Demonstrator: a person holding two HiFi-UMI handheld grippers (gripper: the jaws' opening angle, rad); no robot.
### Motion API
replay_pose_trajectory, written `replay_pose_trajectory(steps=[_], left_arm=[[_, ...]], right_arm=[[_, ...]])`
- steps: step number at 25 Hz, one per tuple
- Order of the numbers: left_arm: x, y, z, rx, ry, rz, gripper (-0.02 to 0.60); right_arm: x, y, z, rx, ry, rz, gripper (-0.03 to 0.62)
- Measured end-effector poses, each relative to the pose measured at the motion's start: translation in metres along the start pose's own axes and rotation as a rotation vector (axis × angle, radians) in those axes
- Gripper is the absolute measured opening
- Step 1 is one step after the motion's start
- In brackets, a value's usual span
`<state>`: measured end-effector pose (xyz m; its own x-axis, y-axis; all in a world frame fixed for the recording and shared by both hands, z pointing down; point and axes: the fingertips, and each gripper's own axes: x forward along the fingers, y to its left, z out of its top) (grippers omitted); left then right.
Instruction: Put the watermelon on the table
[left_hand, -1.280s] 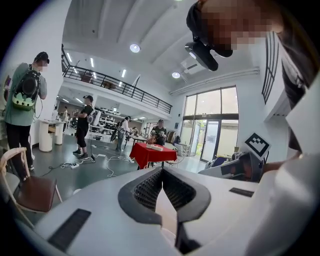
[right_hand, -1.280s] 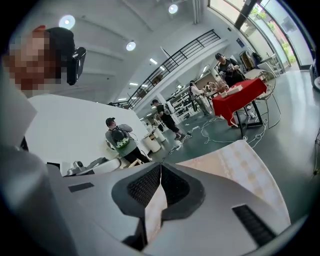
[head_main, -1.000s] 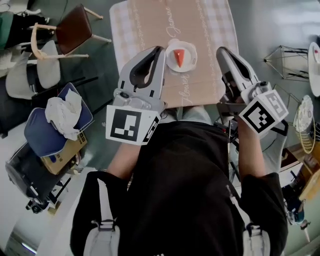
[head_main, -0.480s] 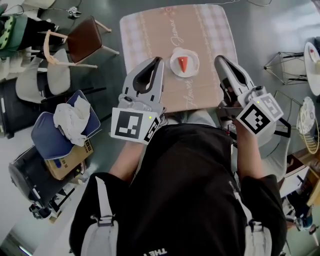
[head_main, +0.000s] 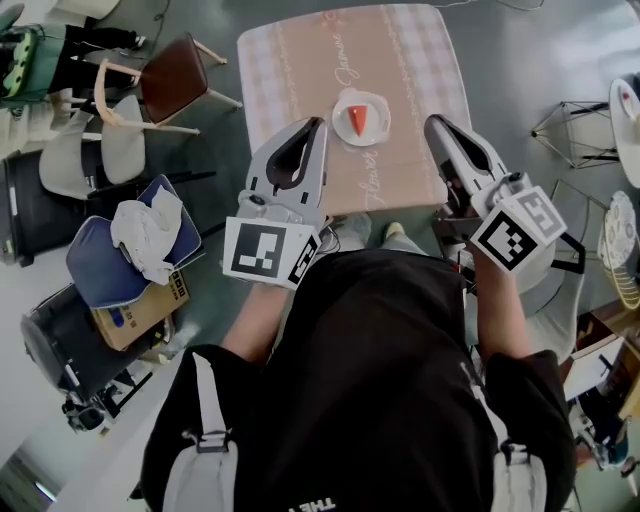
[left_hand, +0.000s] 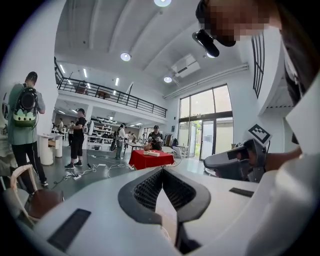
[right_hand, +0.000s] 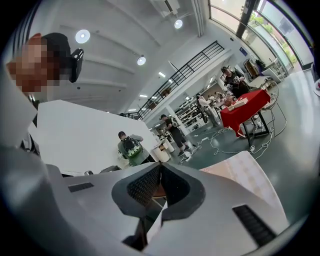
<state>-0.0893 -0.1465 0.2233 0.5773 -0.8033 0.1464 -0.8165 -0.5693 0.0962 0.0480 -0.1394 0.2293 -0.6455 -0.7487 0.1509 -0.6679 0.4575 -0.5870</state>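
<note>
A red wedge of watermelon (head_main: 357, 117) lies on a small white plate (head_main: 341, 127) on the table (head_main: 400, 55), which has a pink chequered cloth. My left gripper (head_main: 318, 122) hovers just left of the plate, its jaws shut with nothing between them. My right gripper (head_main: 430, 120) hovers to the plate's right over the table's edge, also shut and empty. In the left gripper view the jaws (left_hand: 161, 170) meet tip to tip, and the right gripper (left_hand: 235, 162) shows alongside. The right gripper view shows shut jaws (right_hand: 160, 166) and a corner of the table (right_hand: 247, 175).
A brown chair (head_main: 170, 75) and pale chairs stand left of the table. A blue seat with a white cloth (head_main: 135, 245) and a cardboard box (head_main: 135, 315) are at my left. A wire frame (head_main: 580, 125) stands at the right. People and a red-draped table (left_hand: 150, 159) are farther off.
Both grippers have drawn back from the table a little, staying shut. The plate with the watermelon stays put on the cloth.
</note>
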Motion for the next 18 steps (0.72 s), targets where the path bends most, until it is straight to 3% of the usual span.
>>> replay_pose_trajectory(steps=[8, 18], left_arm=[[-0.023, -0.048, 0.004, 0.016, -0.008, 0.041, 0.014], [-0.063, -0.099, 0.011, 0.044, -0.041, 0.076, 0.014]], right_arm=[[-0.054, -0.001, -0.016, -0.071, 0.052, -0.022, 0.018], [-0.099, 0.022, -0.023, -0.134, 0.052, 0.013, 0.018]])
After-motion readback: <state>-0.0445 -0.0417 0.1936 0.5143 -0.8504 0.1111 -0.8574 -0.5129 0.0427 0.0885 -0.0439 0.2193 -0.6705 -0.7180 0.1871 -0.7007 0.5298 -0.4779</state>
